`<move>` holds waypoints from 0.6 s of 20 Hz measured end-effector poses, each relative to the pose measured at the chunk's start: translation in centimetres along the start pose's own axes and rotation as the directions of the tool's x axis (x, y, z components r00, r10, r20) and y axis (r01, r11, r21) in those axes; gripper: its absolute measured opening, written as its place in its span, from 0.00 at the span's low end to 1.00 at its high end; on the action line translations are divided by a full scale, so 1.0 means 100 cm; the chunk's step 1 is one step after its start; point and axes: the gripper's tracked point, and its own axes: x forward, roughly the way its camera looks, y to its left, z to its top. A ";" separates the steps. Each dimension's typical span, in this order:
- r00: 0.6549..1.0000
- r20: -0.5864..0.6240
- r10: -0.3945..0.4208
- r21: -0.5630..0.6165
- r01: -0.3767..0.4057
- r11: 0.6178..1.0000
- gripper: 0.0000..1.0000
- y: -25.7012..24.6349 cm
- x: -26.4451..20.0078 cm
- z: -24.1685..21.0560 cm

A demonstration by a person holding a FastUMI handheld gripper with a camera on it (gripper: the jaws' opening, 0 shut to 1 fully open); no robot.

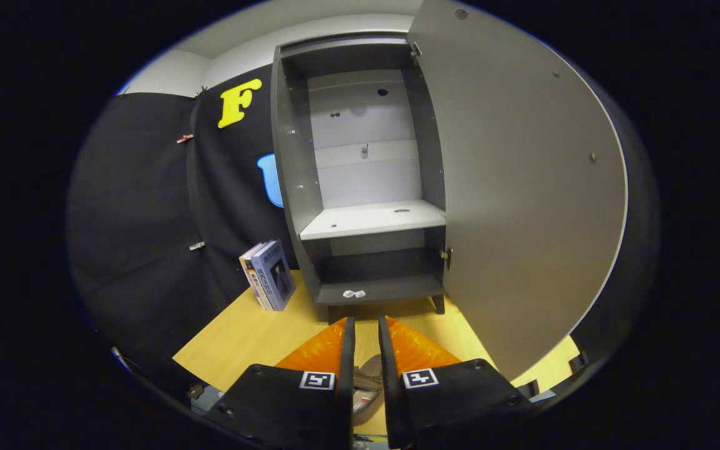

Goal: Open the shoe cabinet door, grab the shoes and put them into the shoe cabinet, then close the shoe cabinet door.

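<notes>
Black cloth formed the booth wall [147, 206] at the back and left, with a pale wall above it. Pale wooden tabletop [254, 337] carried all items.

Shoe cabinet [366, 181]: grey, upright, standing toward the far edge of the tabletop, beyond the gripper's fingers. Door [522, 187] swung wide open on the right-hand side, hinged at the cabinet's right edge. One light shelf [372, 220] sat across the middle; the dark bottom compartment [382, 275] below it held two small white scraps near its front lip.

Books [268, 275]: a small upright group, leaning just left of the cabinet's base, against the cloth.

Gripper [366, 331]: fingers narrowly parted, nearly parallel, pointing at the cabinet's foot.

Shoe [367, 381]: brownish, seen in the narrow gap between the fingers, low and close to the gripper body; whether both fingers pressed on it could not be told. It lay on the near side of the tabletop, outside the cabinet.
</notes>
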 end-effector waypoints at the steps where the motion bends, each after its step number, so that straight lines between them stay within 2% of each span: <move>1: 1.000 -0.015 -0.016 0.007 0.017 1.000 0.25 0.001 0.007 -0.013; 5: 0.995 -0.083 -0.057 0.012 0.058 0.998 0.25 0.013 0.034 -0.072; 12: 0.957 -0.256 -0.139 0.039 0.154 0.987 0.25 0.018 0.073 -0.175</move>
